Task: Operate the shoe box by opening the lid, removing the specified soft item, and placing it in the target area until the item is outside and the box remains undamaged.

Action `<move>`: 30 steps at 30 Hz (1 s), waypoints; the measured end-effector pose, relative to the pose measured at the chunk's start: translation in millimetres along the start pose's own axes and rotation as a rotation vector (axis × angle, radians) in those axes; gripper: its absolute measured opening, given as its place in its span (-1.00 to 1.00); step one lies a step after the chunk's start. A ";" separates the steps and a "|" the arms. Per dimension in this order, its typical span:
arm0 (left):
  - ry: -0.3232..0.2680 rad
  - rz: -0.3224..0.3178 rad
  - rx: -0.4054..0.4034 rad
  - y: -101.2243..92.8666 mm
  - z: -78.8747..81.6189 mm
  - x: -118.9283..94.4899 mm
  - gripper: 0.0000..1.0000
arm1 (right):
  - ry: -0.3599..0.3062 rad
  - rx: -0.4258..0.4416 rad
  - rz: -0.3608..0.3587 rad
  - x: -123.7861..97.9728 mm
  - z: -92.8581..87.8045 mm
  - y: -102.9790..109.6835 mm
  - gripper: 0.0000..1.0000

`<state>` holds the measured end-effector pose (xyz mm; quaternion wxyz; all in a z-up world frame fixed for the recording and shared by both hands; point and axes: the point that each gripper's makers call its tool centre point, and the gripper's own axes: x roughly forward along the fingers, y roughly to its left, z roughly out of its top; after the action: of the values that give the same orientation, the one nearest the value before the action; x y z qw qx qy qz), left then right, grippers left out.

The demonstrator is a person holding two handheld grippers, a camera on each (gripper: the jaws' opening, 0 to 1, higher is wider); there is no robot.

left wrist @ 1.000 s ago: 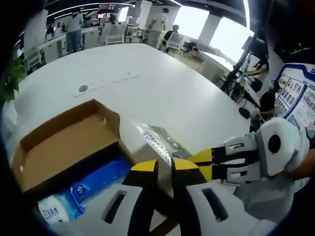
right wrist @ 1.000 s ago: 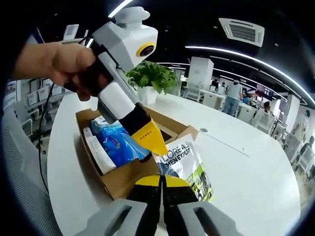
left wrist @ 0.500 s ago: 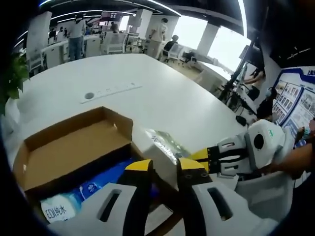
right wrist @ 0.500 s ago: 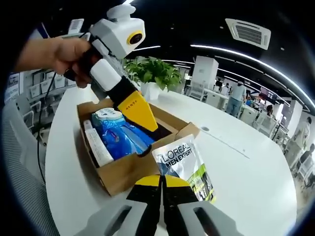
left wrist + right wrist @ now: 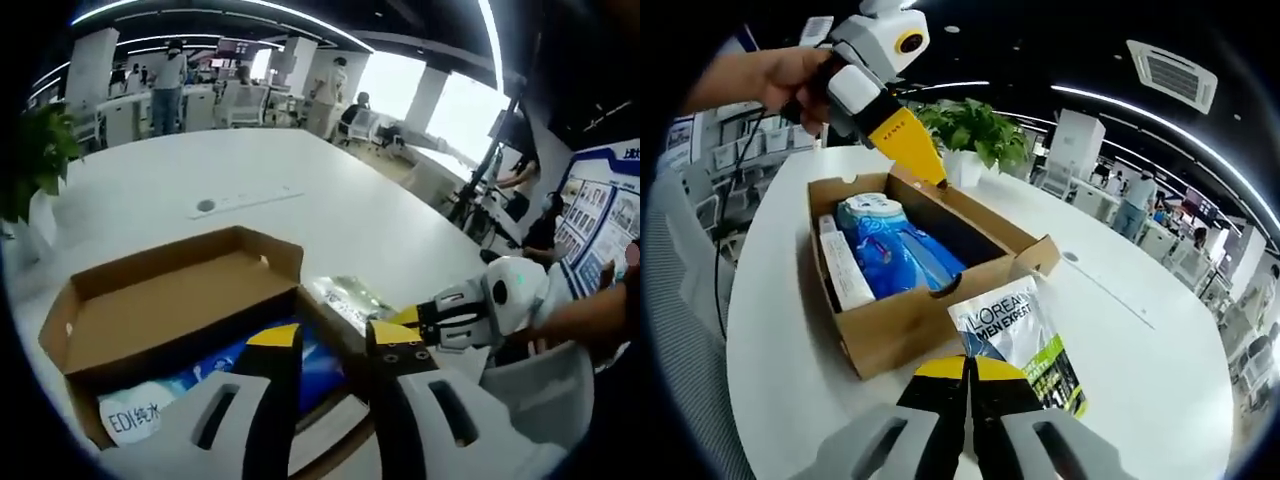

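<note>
**Pouch out, box still open**

My right gripper [image 5: 967, 368] is closed on the lower edge of the L'Oréal pouch [image 5: 1018, 335], which lies on the white tabletop [image 5: 1150, 370] just beside the shoe box's [image 5: 902, 328] near wall, touching it or almost. My left gripper [image 5: 335, 342] hangs over the box with its jaws parted, gripping nothing. The box sits near the tabletop's edge on my side, lid [image 5: 175, 310] folded back, with a blue tissue pack [image 5: 895, 250] and a slim white carton [image 5: 845, 270] inside. I judge the removal done and the placing in hand. Next I should release the pouch flat on the tabletop without nudging the box.
</note>
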<state>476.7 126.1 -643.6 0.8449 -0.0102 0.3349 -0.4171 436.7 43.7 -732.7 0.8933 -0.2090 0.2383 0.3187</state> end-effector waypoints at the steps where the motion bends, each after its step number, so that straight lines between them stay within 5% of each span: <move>1: -0.003 0.005 -0.002 2.3 0.1 -3.9 -0.51 | 0.002 -0.001 0.001 0.8 -0.9 0.2 -1.00; 30: -0.092 0.138 -0.067 52.6 -17.6 -74.8 -0.39 | 0.133 -0.115 0.091 24.6 -41.0 16.8 -1.00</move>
<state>471.3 218.3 -631.2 0.8852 -0.0345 0.3095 -0.3455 430.3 45.6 -782.9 0.8467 -0.2696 0.2877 0.3573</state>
